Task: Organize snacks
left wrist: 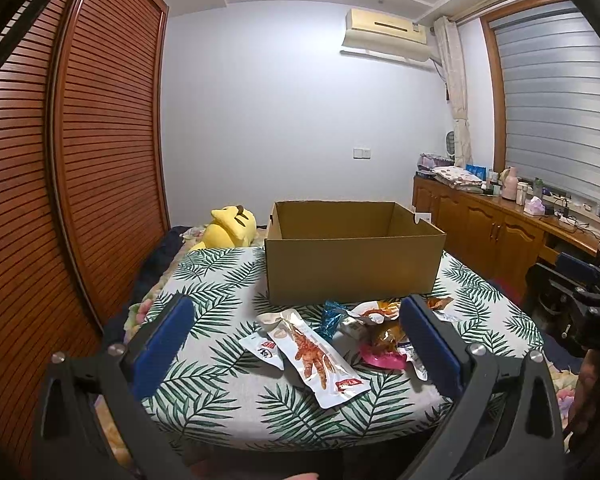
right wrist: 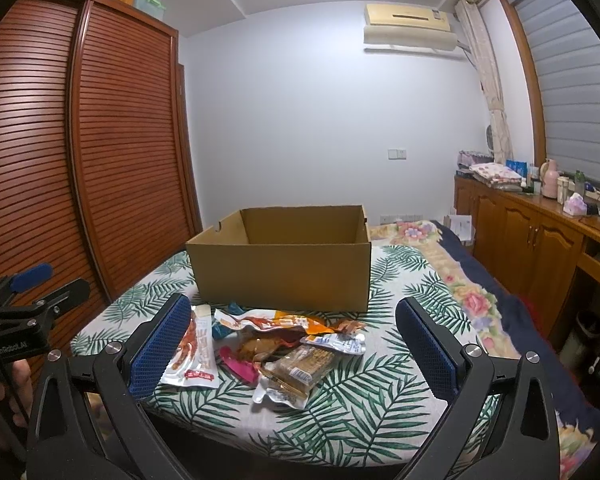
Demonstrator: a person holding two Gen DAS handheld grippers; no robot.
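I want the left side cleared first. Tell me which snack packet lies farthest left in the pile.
The small white packet with a red label, beside the long chicken-foot packet. Every other snack lies to its right, toward the pink wrapper.

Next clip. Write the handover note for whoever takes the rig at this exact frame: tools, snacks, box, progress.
Left tool: open, holding nothing, hovering in front of the snack pile.
Right tool: open, holding nothing, also facing the pile.
Cardboard box: open-topped, on the leaf-print cloth behind the snacks; its floor is hidden from both views.
Snacks: chicken-foot packet, pink wrapper, blue wrapper, cracker pack and others loose in front of the box.
Done: no snack visibly boxed.
Left: move every packet into the box.
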